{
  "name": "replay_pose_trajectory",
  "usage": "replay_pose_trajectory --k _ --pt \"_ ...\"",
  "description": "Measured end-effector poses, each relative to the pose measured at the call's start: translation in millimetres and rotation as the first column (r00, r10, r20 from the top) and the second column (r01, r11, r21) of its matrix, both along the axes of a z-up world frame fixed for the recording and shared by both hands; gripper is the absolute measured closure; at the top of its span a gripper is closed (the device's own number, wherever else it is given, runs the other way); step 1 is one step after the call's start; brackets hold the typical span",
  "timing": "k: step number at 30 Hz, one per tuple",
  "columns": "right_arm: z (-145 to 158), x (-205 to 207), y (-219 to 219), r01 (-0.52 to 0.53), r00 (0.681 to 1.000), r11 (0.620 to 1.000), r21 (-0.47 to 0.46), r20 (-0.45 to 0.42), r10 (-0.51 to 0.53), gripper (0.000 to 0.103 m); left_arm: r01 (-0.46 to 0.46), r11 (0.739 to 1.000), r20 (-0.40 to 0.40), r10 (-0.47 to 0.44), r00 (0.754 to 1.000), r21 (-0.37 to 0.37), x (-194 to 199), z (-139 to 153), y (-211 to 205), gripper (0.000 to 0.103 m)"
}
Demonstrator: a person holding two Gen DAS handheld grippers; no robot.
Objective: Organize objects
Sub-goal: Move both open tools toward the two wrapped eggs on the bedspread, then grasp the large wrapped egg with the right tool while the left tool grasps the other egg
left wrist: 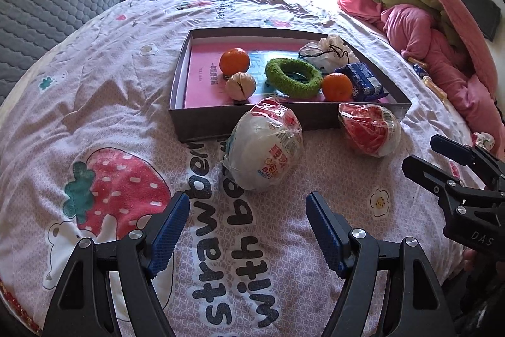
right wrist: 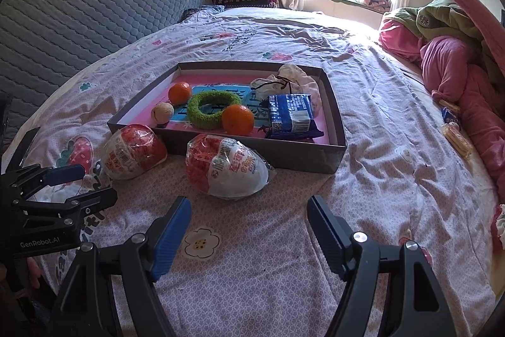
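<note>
With both our left gripper (left wrist: 244,204) and right gripper (right wrist: 247,209) spread wide and empty, we should straddle each plastic-wrapped red-and-white egg-shaped toy (left wrist: 266,147) (right wrist: 225,168) lying just before the shallow dark cardboard box (left wrist: 252,122) squarely, closing gently.

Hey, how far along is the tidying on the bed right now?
Mostly done: the box already holds two oranges, a peeled one, a green ring, a blue packet and a white pouch. Nothing is in hand; the left gripper and right gripper are open. Two wrapped egg-shaped packages remain outside.
</note>
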State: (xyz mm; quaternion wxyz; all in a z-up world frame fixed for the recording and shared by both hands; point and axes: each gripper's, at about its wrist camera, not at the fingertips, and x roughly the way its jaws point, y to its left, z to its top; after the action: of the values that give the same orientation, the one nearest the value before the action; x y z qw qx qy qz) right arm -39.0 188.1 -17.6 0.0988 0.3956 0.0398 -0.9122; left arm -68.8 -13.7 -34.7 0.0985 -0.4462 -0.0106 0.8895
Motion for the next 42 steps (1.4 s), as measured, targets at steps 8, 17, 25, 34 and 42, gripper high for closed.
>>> replay_pose_trajectory --k 8,17,25,34,42 --pt "-10 -12 -1 -0.007 1.000 1.000 0.003 0.019 0.007 0.028 0.023 1.000 -0.002 -0.023 1.000 -0.001 -14 -5 7 0.026" --pt "-17 -23 -2 -0.014 0.999 1.000 0.009 0.032 0.013 0.028 0.017 1.000 0.005 -0.017 1.000 0.013 -26 -9 9 0.026" --pt "-19 -31 -6 -0.038 0.999 0.999 0.002 0.033 0.038 0.028 0.014 1.000 0.010 -0.014 1.000 0.017 -37 -12 10 0.026" --pt "-21 -44 -13 -0.081 0.996 0.997 -0.013 0.027 0.082 0.025 0.010 1.000 0.016 -0.011 1.000 0.025 -48 -14 12 0.026" --pt "-25 -55 -16 -0.090 0.995 0.996 -0.005 0.032 0.090 0.024 0.010 1.000 0.020 -0.011 1.000 0.022 -56 -16 14 0.026"
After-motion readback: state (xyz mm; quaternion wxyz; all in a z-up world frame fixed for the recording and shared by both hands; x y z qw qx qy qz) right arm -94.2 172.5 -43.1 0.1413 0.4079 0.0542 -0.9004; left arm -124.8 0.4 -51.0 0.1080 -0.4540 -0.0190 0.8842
